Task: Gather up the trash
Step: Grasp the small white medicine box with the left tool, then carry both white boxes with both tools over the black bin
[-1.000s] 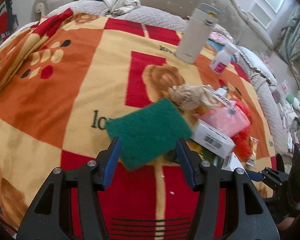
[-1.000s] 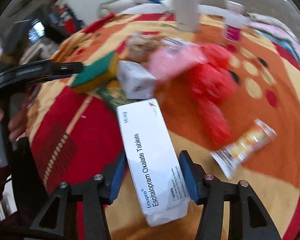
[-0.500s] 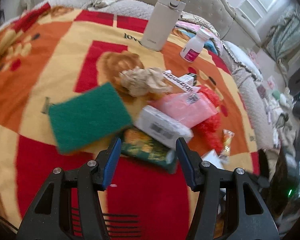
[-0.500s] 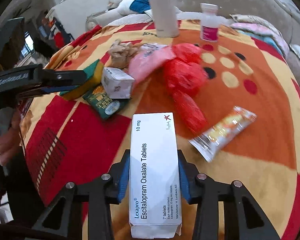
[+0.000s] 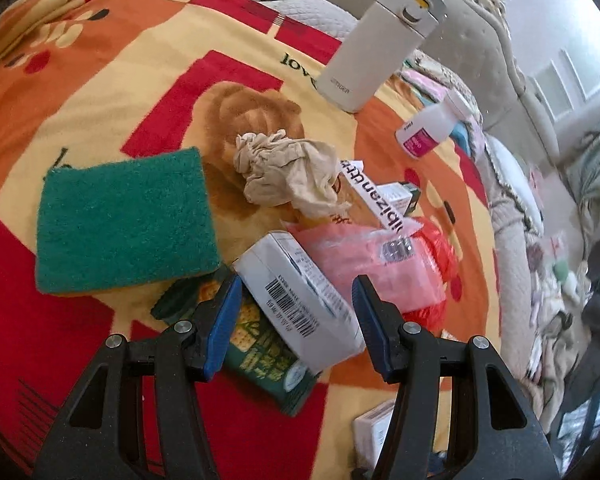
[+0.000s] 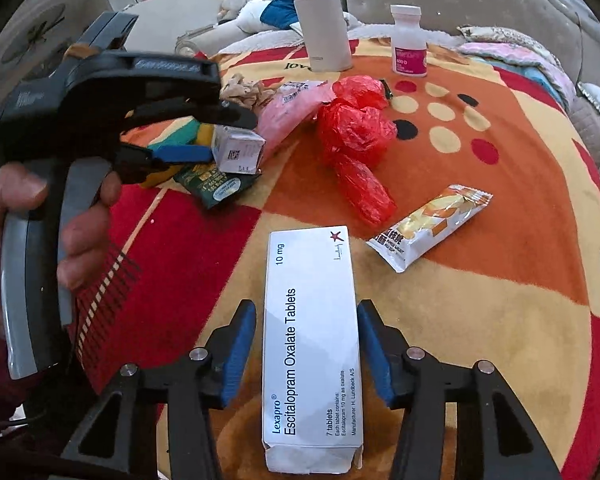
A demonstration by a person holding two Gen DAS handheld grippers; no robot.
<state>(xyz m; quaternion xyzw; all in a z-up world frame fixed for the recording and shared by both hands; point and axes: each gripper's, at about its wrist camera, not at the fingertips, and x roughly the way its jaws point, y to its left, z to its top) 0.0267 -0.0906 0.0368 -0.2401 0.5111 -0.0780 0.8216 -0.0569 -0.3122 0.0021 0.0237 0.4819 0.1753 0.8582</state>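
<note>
Trash lies on a patterned blanket (image 5: 100,92). My left gripper (image 5: 296,300) is open, its jaws on either side of a small white barcoded box (image 5: 300,300) that rests on a green snack packet (image 5: 256,352). In the right wrist view the left gripper (image 6: 220,136) reaches that box (image 6: 238,148). My right gripper (image 6: 306,344) is open around a white Lexapro tablet box (image 6: 312,344); small gaps show between the pads and the box. A pink bag (image 5: 380,264), red plastic bag (image 6: 356,136), crumpled paper (image 5: 288,172) and a snack wrapper (image 6: 428,224) lie nearby.
A green scouring sponge (image 5: 124,216) lies left of the pile. A white thermos (image 5: 376,44) and a pill bottle (image 5: 428,128) stand at the far side. A padded headboard (image 6: 480,8) is behind. A person's hand (image 6: 16,216) holds the left gripper.
My left gripper swung right from the green sponge and came down around the small white box. My right gripper's jaws widened slightly off the Lexapro box, which now lies straight between them.
</note>
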